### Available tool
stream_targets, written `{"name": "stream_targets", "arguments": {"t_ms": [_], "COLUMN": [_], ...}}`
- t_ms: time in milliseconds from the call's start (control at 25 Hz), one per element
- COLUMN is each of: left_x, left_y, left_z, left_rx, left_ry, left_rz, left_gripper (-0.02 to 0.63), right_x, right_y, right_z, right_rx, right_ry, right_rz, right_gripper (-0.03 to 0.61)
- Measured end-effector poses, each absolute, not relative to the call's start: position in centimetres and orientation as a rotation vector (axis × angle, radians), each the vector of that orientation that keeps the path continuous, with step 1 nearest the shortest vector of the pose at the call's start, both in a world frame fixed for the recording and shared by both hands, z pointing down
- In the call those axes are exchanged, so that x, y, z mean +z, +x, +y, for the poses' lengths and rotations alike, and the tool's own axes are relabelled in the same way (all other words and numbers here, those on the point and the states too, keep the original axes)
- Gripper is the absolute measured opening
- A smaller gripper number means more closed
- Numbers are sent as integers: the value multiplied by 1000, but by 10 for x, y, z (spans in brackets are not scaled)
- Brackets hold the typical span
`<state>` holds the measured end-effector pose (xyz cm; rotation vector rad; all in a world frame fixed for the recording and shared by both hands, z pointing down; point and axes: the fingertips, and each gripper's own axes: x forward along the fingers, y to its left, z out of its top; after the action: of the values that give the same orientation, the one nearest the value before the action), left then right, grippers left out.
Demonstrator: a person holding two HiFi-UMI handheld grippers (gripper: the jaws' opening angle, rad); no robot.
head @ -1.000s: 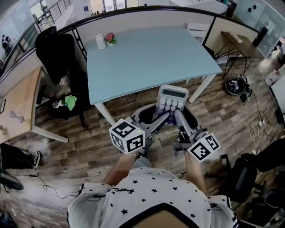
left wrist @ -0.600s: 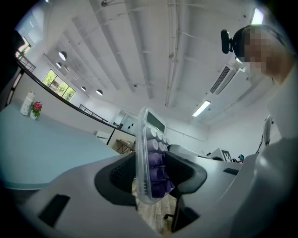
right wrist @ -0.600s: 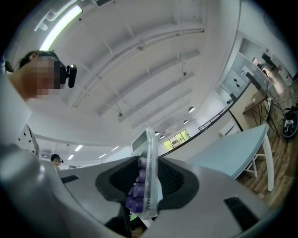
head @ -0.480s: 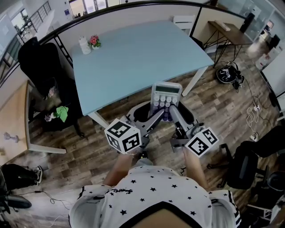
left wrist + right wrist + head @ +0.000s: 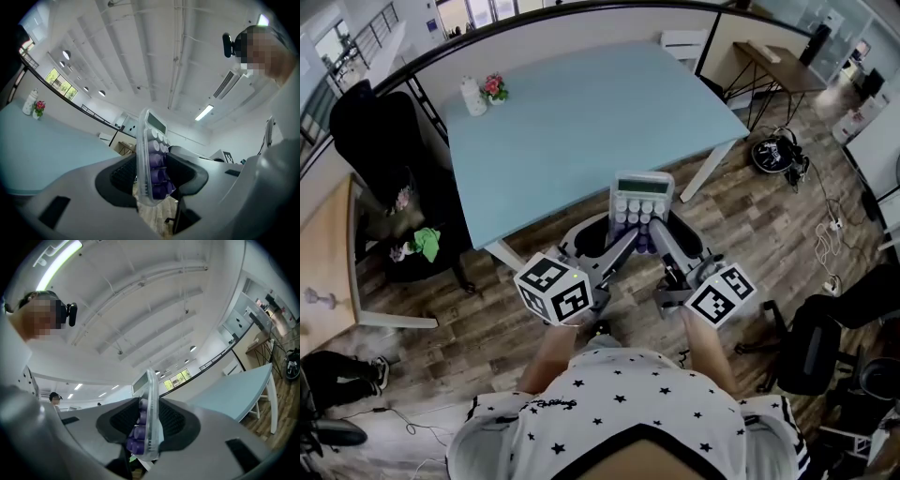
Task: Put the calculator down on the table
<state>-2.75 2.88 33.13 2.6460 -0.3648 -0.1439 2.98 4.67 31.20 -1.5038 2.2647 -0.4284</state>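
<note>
A white calculator [image 5: 639, 200] with purple round keys and a grey display is held face up over the wooden floor. It sits just short of the near edge of the light blue table [image 5: 581, 122]. My left gripper [image 5: 627, 240] is shut on its near left end and my right gripper [image 5: 652, 234] on its near right end. In the left gripper view the calculator [image 5: 152, 159] stands edge-on, pressed between the dark pads [image 5: 123, 174]. The right gripper view shows the same calculator [image 5: 149, 420], clamped between that gripper's pads [image 5: 172, 420].
A white bottle [image 5: 473, 95] and a small pot of flowers [image 5: 495, 87] stand at the table's far left corner. A black chair [image 5: 370, 141] is left of the table, a wooden desk [image 5: 323, 253] further left. A black seat [image 5: 592, 242] lies under my grippers. Cables [image 5: 834, 244] trail at the right.
Both grippers have carried the calculator forward toward the table's near edge. The table now sits closer and lower in the head view. The grip has not changed.
</note>
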Motion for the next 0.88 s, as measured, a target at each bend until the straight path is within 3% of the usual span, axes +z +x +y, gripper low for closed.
{"name": "stream_targets", "arguments": {"t_ms": [880], "left_x": [331], "left_y": [-34], "left_z": [0], "left_rx": [-167], "left_ry": [2643], "left_rz": [-415], "left_gripper": [212], "right_x": [311], "right_y": [24], "right_z": [16], "right_rx": [-428], "right_ry": [-1464], "right_rz": [2297], "right_gripper": [127]}}
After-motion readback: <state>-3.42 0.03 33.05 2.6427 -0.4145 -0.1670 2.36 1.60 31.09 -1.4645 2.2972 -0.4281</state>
